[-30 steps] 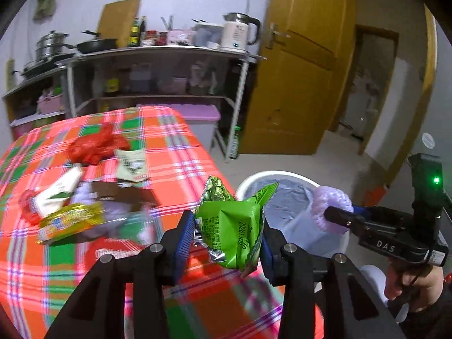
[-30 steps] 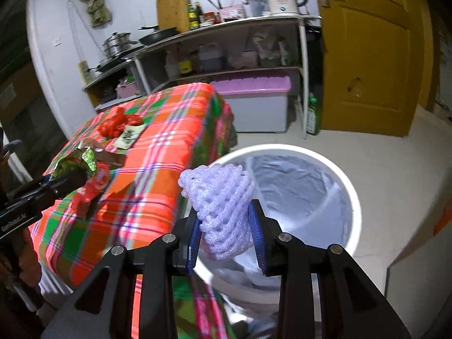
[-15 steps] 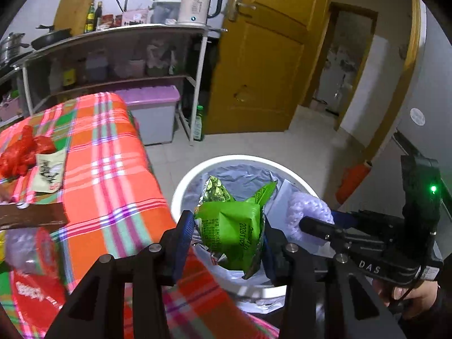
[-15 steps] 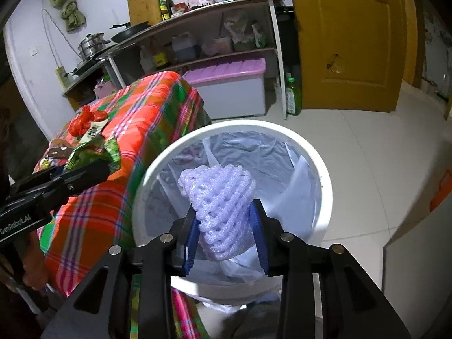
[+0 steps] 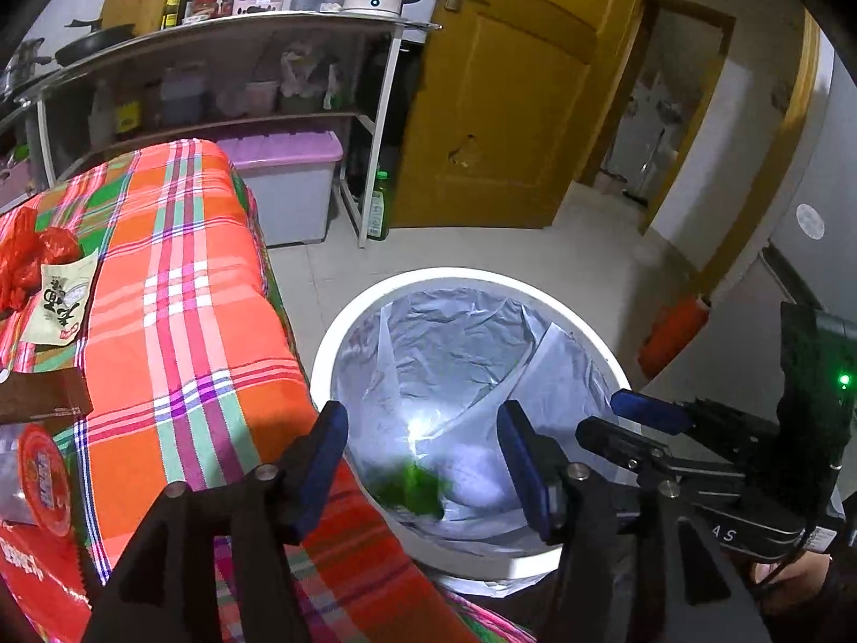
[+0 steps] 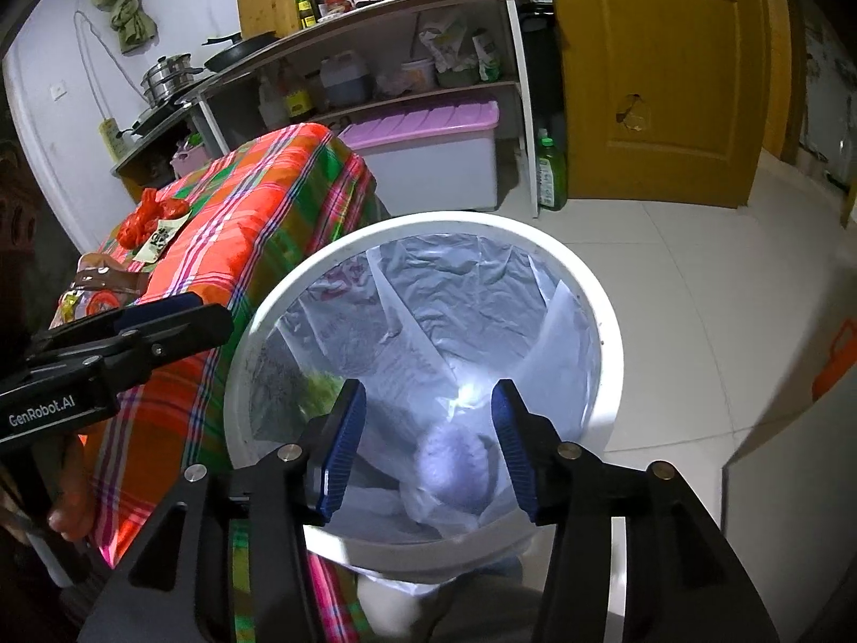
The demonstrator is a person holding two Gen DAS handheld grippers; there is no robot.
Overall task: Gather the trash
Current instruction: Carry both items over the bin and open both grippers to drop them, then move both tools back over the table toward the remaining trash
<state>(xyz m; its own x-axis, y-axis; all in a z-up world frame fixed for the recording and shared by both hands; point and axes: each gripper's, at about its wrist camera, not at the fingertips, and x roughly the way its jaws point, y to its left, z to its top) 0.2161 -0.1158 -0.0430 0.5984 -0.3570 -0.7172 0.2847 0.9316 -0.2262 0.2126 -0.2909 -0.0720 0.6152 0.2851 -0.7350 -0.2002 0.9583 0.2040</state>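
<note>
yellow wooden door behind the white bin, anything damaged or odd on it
Yes: the yellow wooden door has a small ragged hole broken through its lower panel, with chipped pale edges. It also shows in the left wrist view.

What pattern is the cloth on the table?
Orange, green and pink plaid tablecloth; clearest in the left wrist view.
</note>
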